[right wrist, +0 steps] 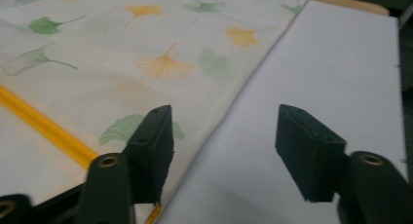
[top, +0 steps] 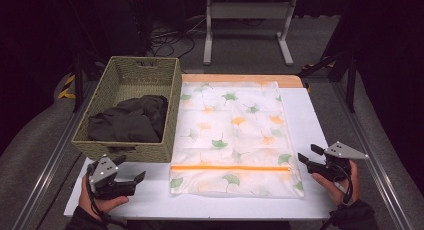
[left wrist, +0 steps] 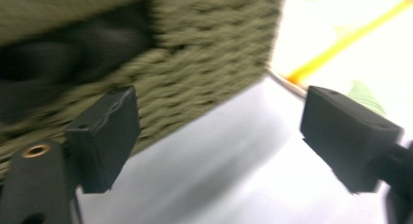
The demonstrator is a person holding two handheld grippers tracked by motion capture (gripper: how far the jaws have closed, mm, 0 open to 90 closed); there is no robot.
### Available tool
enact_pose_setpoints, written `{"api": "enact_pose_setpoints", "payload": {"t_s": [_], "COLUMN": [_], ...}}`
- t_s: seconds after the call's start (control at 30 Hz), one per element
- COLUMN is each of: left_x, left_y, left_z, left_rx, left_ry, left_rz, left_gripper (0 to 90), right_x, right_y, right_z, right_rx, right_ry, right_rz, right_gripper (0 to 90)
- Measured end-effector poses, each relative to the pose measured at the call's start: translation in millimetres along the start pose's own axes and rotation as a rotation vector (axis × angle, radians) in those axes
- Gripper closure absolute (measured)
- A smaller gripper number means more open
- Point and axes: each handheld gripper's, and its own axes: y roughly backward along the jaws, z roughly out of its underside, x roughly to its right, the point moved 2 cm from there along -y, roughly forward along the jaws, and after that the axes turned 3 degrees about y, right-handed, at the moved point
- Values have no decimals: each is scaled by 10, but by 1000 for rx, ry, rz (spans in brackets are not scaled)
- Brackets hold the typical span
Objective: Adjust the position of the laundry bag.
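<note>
A white mesh laundry bag (top: 235, 130) printed with green and orange ginkgo leaves lies flat on the white tabletop (top: 305, 115), its orange zipper (top: 230, 167) running across near the front. To its left stands an olive woven basket (top: 125, 151) holding a crumpled dark garment (top: 130, 121). My left gripper (top: 132, 167) is open just in front of the basket's front wall (left wrist: 195, 53), nothing between its jaws (left wrist: 219, 131). My right gripper (top: 308, 153) is open beside the bag's right edge (right wrist: 122, 63); bare table (right wrist: 316, 63) lies between its jaws (right wrist: 224, 141).
Metal rails (top: 372, 160) run along both sides of the table. A grey metal stand (top: 247, 12) and cables sit on the floor beyond the far edge. White board stretches to the right of the bag and in front of it.
</note>
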Motion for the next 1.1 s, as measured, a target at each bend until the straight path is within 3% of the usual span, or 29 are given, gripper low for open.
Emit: {"api": "enact_pose_setpoints", "payload": {"t_s": [0.03,0.07,0.1,0.33,0.57,0.8,1.1], "left_x": [0,50,139,303,464,549,536], "left_y": [0,-43,-111,-278,-532,-671,-641], "left_z": [0,-16,-36,-81,-128,-178,-173], "left_rx": [0,-18,-47,-81,-142,-156,-146], "left_ry": [0,-14,-37,-56,-81,-101,-105], "left_rz": [0,43,83,122,184,199,195], "left_gripper": [234,234,290,309,317,325,299], "right_x": [0,-4,-26,-78,-122,-196,-173], "right_y": [0,0,-18,-55,-73,-121,-59], "right_z": [0,6,21,60,51,65,63], "right_rx": [0,-2,-28,-73,-73,-94,-70], "right_ry": [0,-7,-7,0,6,38,45], "right_rz": [0,-9,-48,-72,-82,-123,-105], "right_gripper": [437,457,476,439,466,522,479]}}
